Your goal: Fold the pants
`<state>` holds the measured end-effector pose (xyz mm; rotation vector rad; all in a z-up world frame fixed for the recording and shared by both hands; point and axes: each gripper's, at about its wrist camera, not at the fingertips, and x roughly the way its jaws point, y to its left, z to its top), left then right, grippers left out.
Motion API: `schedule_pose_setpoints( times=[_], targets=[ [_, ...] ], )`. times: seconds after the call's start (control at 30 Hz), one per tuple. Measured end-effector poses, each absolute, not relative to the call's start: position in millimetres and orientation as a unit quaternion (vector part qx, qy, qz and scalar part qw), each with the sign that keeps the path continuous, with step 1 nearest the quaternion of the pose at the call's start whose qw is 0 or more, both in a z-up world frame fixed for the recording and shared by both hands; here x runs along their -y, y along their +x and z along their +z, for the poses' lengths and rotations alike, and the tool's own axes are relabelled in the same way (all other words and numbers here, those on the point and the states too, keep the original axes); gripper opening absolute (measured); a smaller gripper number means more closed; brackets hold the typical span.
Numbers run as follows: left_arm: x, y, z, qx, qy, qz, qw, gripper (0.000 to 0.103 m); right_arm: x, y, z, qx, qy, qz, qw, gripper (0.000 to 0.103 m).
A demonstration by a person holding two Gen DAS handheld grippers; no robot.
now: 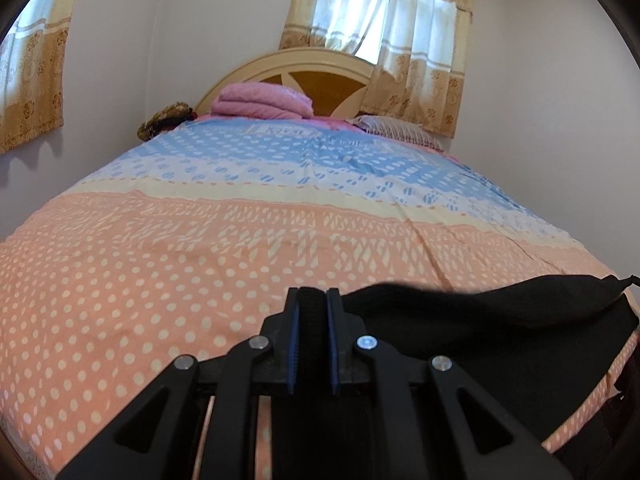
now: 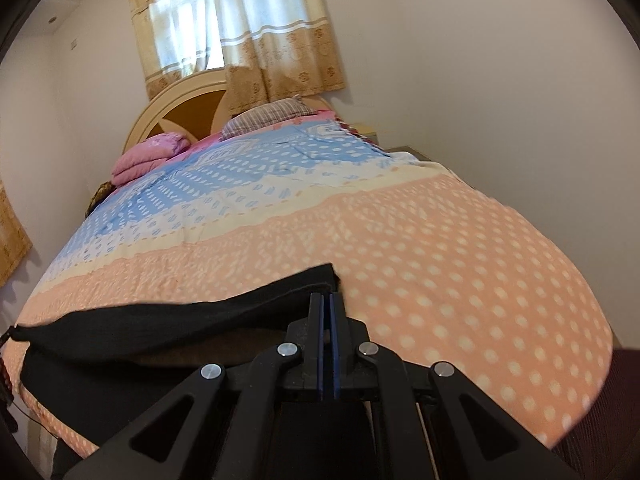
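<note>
Left gripper [image 1: 313,300], black with blue pads, is clamped on a thick bunched edge of the black fabric pants [image 1: 460,320]; dark cloth fills the narrow gap between its pads; right gripper [image 2: 326,300], same build, is pinched nearly closed on the other corner of the same edge, with only a thin layer of cloth visible at its tips. Pants: stretched between the two grippers as a dark band at the near end of the bed, upper edge lifted off the peach, cream and blue dotted bedspread [image 1: 200,240], the rest draping down toward the foot of the bed and partly out of view; which end of the garment is held (waist or hem) cannot be told. Step in hand, as judged: carrying or spreading the pants over the bed with both corners gripped, prior to laying flat; no fold visible yet, so the task looks early. Next move calls for: both grippers travelling together, tension kept even so the edge stays straight; lowering onto the open peach area; releasing only once the cloth lies smooth. Containers: none in view; at the far end only a folded pink blanket [image 1: 262,100] and a striped pillow [image 2: 266,118] by the cream wooden headboard [image 1: 288,60].
</note>
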<state>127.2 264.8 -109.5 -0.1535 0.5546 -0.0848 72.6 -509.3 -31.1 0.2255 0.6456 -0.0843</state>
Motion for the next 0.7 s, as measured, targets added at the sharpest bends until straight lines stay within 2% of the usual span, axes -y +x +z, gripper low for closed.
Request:
schedule_pose_setpoints(
  times=[0.4, 0.7],
  targets=[
    [-268, 86, -148, -0.285, -0.062, -0.039, 0.956, 0.013, 525, 20, -60, -0.330, 0.141, -0.058, 0.932, 0.001],
    [-269, 74, -152, -0.272, -0.074, -0.039, 0.959, 0.013, 542, 4, -69, -0.342, 0.147, -0.114, 0.921, 0.000]
  ],
)
